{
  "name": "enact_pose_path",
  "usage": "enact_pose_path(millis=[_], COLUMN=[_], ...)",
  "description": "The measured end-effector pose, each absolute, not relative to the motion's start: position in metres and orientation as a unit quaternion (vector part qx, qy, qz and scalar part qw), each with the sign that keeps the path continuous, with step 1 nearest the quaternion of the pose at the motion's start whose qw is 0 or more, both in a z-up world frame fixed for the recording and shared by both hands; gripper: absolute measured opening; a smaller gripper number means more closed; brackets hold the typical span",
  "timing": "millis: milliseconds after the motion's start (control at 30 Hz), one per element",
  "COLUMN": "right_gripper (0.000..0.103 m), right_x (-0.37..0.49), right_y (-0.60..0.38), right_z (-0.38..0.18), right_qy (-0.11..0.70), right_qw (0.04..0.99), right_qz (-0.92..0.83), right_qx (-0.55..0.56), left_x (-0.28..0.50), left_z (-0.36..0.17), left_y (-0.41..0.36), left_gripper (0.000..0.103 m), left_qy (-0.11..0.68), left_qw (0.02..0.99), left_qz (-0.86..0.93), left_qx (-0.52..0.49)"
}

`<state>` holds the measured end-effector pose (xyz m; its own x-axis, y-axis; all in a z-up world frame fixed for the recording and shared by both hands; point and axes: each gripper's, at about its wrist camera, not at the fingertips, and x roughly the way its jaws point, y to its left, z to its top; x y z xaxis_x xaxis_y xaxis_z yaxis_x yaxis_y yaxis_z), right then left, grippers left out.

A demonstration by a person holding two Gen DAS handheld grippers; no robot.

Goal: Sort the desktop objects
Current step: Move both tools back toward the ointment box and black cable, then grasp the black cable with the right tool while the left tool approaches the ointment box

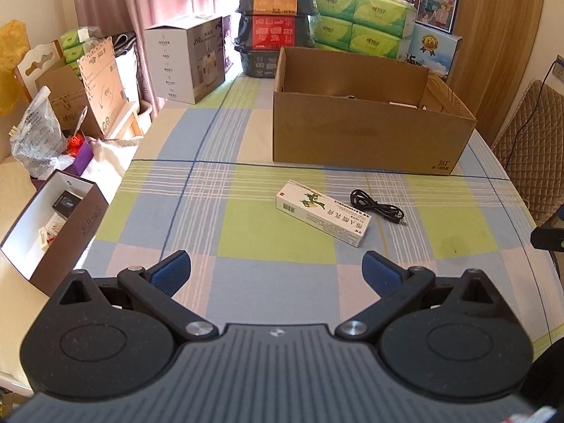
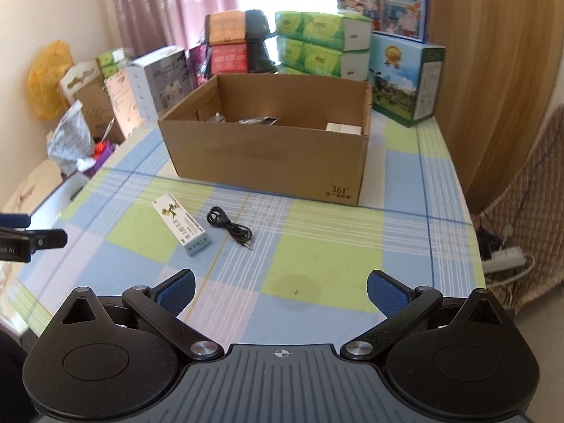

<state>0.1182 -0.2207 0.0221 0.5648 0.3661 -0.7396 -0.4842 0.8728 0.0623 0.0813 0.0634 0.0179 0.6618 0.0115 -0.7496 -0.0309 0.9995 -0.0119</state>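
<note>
While both of my grippers hover empty above the desk, status reads as follows.

Left gripper: fingers spread wide apart, holding nothing, short of the objects.
Right gripper: fingers likewise wide apart, holding nothing, over bare cloth.
Ointment carton: lies flat on the checked cloth, between my grippers and the cardboard box; a slim white pack, angled across my line of approach.
Audio cable: loosely coiled just beside the carton on its right, plug end toward me; apart from the carton, as far as I can judge.
Cardboard box: open-topped, farther back on the desk; some items already inside, judged to be the sorting target.
Remaining work: two loose objects, by my estimate.
Risk, carton: closing across its length instead of its narrow width could make it pivot or slip.
Risk, cable: thin strands may slide between flat pads; a partial pinch could let the coil trail and snag the box rim.
Risk, cloth: a low approach could bunch the fabric and shift both objects.
</note>
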Motion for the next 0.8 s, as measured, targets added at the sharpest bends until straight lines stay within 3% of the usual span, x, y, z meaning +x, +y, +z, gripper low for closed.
enact_pose_path(millis=[333,600,800], right_gripper=[0.100,0.069,0.060], right_x=[0.167,0.205,0.224], right_y=[-0.189,-0.149,-0.119], right_z=[-0.034,-0.075,-0.095], right_qy=[0.414,0.421,0.407], right_qw=[0.851,0.824,0.819], right_qz=[0.285,0.334,0.352], right_qx=[-0.151,-0.180,-0.198], left_x=[0.129,0.172,0.193], left_z=[-0.036,-0.070,-0.080], left_y=[0.058,0.060,0.058], left_gripper=[0.102,0.102,0.102], left_qy=[0.430,0.437,0.444], left_qw=[0.903,0.899,0.895], left_qz=[-0.002,-0.013,-0.040], left_qx=[-0.017,0.002,0.013])
